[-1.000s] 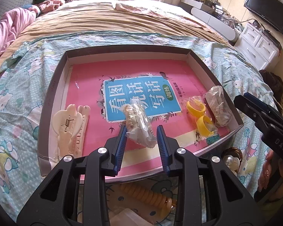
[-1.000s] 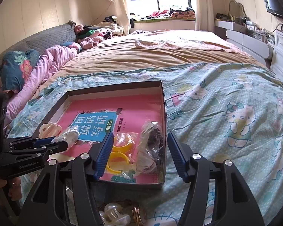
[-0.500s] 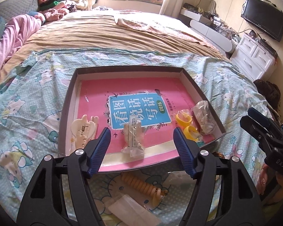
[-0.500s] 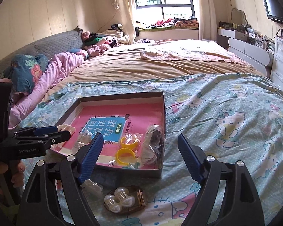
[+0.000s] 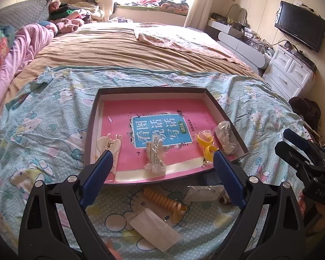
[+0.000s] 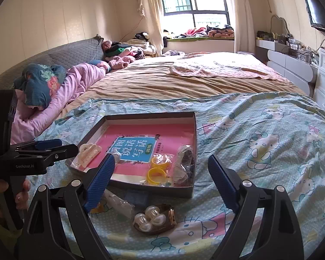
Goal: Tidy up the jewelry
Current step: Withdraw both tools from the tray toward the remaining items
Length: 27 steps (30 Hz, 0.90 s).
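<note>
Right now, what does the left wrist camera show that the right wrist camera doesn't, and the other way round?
Only the left wrist view shows the orange spiral hair tie and flat clear packet on the bedsheet in front of the tray.

Only the right wrist view shows the brown hair clip with white pearl beads on the sheet and the barred window.

Both show the dark cardboard tray with the pink book, two yellow rings, cream claw clip, and empty, opening jaws.
</note>
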### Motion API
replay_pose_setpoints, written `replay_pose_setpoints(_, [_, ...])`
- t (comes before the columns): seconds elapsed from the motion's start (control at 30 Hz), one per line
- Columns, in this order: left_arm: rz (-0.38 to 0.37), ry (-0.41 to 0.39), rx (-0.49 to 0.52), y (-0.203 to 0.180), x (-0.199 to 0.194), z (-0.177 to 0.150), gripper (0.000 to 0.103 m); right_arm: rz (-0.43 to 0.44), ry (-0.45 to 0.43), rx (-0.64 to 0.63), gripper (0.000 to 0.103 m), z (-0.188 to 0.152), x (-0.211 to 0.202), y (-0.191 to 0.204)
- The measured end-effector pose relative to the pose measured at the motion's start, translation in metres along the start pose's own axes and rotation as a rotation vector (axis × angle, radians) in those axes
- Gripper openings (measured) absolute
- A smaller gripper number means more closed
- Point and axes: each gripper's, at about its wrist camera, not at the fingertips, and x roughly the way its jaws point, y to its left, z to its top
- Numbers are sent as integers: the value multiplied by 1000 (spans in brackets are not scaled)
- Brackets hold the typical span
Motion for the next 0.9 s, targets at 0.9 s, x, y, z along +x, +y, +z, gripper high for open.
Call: replay_pose_setpoints(0.9, [56, 21, -56, 20, -25, -39, 90, 64, 122, -60, 87, -37, -7, 26])
